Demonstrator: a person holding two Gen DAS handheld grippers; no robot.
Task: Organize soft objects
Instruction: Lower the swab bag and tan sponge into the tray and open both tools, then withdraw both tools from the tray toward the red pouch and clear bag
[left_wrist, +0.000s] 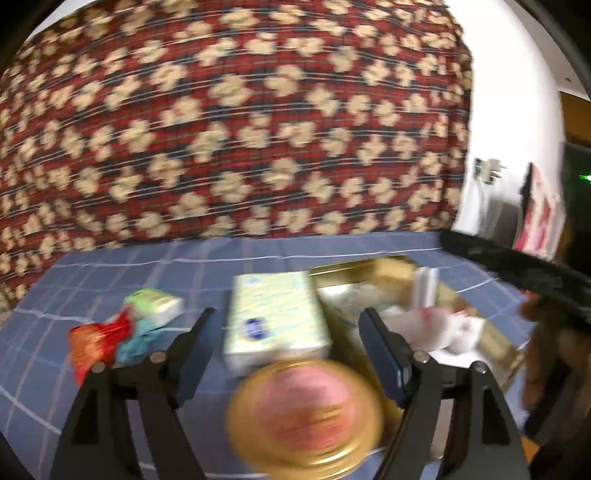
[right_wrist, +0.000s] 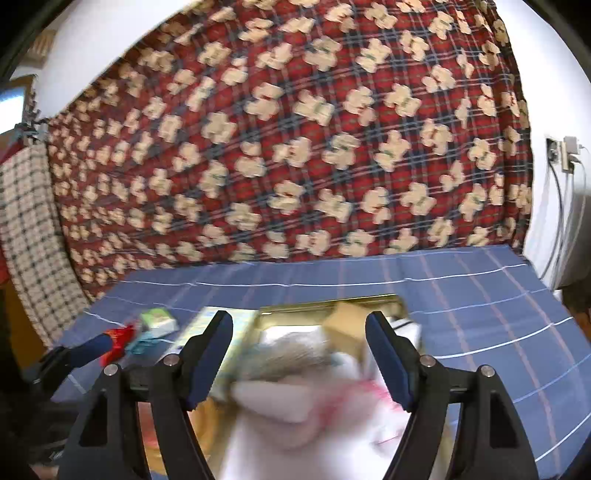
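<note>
My left gripper (left_wrist: 288, 321) is open over a pale tissue pack (left_wrist: 275, 325) lying on the blue checked cloth (left_wrist: 110, 273). A round gold-rimmed tin with a pink lid (left_wrist: 306, 413) sits blurred between the fingers, close to the camera. A gold box (left_wrist: 491, 332) to the right holds white and pink soft items (left_wrist: 443, 328). My right gripper (right_wrist: 299, 325) is open above that gold box (right_wrist: 332, 302), over a blurred white and grey plush thing (right_wrist: 295, 387). A small green-white pack (left_wrist: 159, 306) and a red-orange and teal bundle (left_wrist: 99, 339) lie left.
A red plaid blanket with beige bear shapes (left_wrist: 240, 122) hangs behind the table. A wall socket with cables (right_wrist: 565, 155) is at the right. A checked cloth (right_wrist: 29, 229) hangs at the left. The right gripper's body (left_wrist: 517, 266) crosses the left wrist view.
</note>
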